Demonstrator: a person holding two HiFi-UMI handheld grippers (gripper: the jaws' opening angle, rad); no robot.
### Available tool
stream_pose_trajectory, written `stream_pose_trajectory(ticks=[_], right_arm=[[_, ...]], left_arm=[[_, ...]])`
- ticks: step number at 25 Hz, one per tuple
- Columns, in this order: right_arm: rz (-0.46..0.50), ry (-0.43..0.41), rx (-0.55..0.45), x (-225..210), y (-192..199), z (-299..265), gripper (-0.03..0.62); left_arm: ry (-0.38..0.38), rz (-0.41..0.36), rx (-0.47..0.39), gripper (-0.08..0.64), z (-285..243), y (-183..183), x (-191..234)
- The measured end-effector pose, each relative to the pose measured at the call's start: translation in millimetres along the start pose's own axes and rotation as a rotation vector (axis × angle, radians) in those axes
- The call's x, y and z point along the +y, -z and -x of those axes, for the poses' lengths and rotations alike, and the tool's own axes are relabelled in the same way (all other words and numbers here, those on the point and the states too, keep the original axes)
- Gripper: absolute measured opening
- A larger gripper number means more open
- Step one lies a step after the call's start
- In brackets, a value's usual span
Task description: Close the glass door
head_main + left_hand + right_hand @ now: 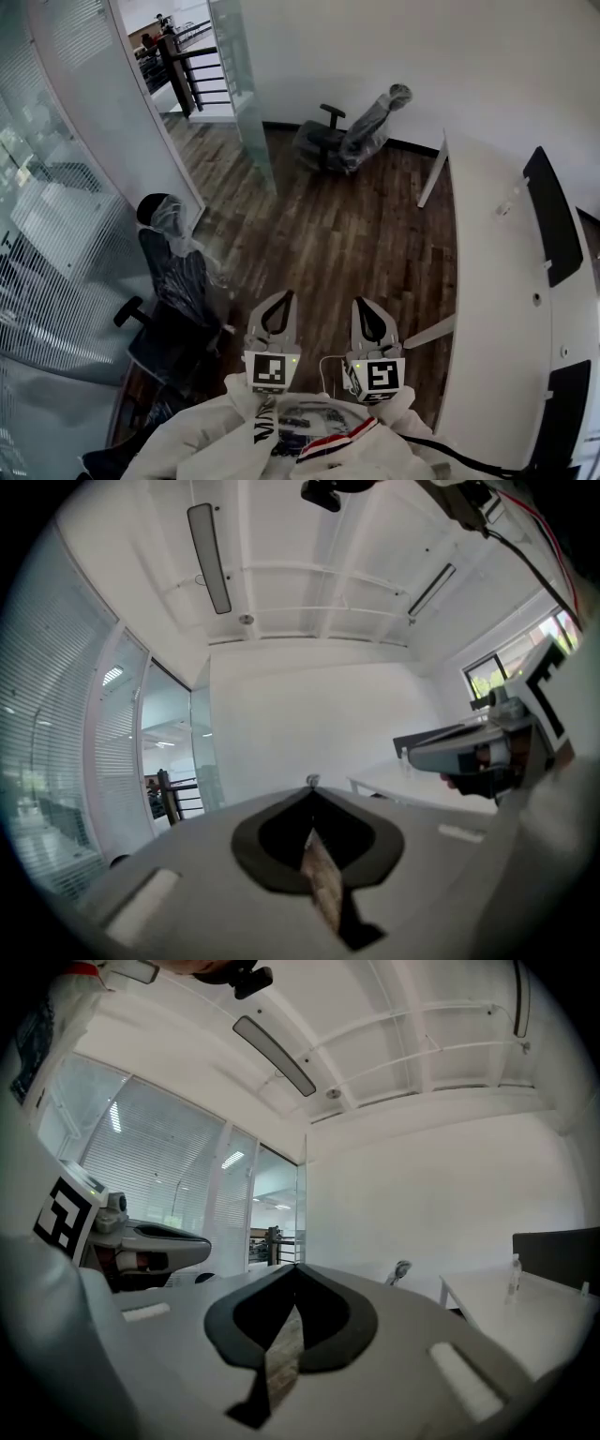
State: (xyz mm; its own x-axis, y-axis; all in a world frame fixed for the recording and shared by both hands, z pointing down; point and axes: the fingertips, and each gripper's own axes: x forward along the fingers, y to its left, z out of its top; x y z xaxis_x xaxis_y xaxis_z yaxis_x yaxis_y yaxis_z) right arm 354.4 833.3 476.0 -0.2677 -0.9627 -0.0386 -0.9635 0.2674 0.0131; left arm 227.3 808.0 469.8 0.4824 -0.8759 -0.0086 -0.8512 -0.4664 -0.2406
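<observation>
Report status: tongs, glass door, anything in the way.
Left tongs and right tongs shut, empty, close to body. Glass door open, across room. Wrapped chair beside it, second chair by glass wall.

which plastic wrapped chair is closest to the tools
The wrapped chair beside the glass wall, just left of the left tool. The other chair sits far off against the white wall.
</observation>
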Motion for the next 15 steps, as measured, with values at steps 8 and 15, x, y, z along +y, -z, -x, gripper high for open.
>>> stream_pose_trajectory(ticks=[8,15], right_arm=[[-0.022,-0.040,0.011,10.4,6.7,-1.7,0.005],[-0.019,-0.069,0.038,18.8,18.9,-21.1,0.005]], left_arm=[[-0.021,-0.015,0.022,0.003,11.2,3.0,2.3],[-0.045,-0.006,0.037,0.003,2.4,18.4,22.1]])
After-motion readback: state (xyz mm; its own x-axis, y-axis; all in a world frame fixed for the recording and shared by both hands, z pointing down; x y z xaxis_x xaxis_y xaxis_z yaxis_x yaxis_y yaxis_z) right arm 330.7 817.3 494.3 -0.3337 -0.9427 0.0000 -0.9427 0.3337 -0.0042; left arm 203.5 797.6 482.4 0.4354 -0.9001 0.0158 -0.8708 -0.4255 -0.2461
